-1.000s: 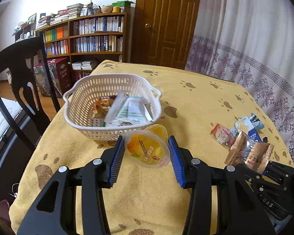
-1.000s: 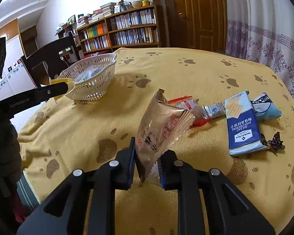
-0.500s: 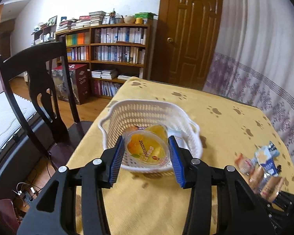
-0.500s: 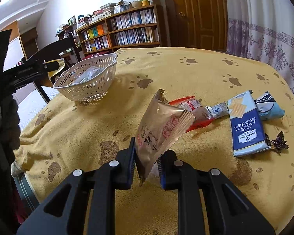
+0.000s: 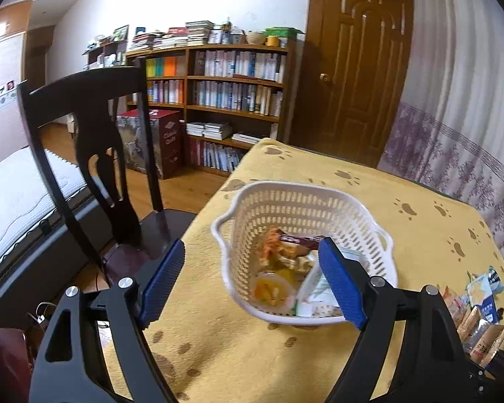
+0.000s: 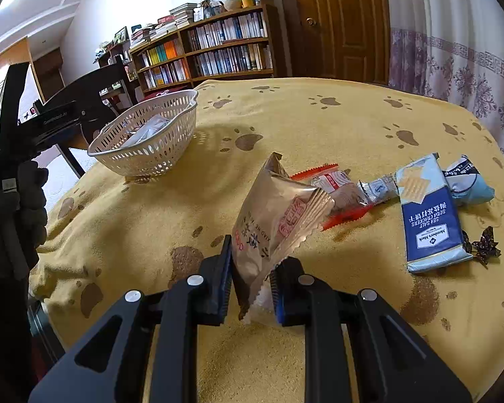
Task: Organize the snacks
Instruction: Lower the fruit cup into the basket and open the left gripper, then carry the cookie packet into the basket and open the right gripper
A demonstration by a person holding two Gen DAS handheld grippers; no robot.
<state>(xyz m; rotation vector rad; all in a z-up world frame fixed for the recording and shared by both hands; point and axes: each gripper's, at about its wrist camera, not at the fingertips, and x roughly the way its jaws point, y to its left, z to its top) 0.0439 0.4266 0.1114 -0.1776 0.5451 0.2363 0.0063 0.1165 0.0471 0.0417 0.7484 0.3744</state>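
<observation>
My left gripper [image 5: 252, 283] hangs open over the near-left rim of the white plastic basket [image 5: 285, 189]. Nothing sits between its blue pads. An orange jelly cup [image 5: 272, 290] lies inside the basket beside several wrapped snacks. In the right wrist view, my right gripper [image 6: 252, 268] is shut on a brown snack packet [image 6: 275, 221], held upright just above the yellow paw-print cloth [image 6: 319, 127]. The same basket [image 6: 151, 147] stands far left there. The left gripper's body [image 6: 50, 117] shows beside it, held by a gloved hand [image 6: 20, 201].
On the cloth to the right lie a red packet [image 6: 332, 181], a small silver packet [image 6: 376, 186], a blue cracker pack [image 6: 426, 215], a pale blue packet [image 6: 467, 181] and a dark wrapper [image 6: 484, 241]. A dark chair [image 5: 94, 154] stands at the table's left edge.
The left gripper carried the jelly cup over the basket, opened, and the cup now lies inside. The right gripper holds the brown packet as before.
</observation>
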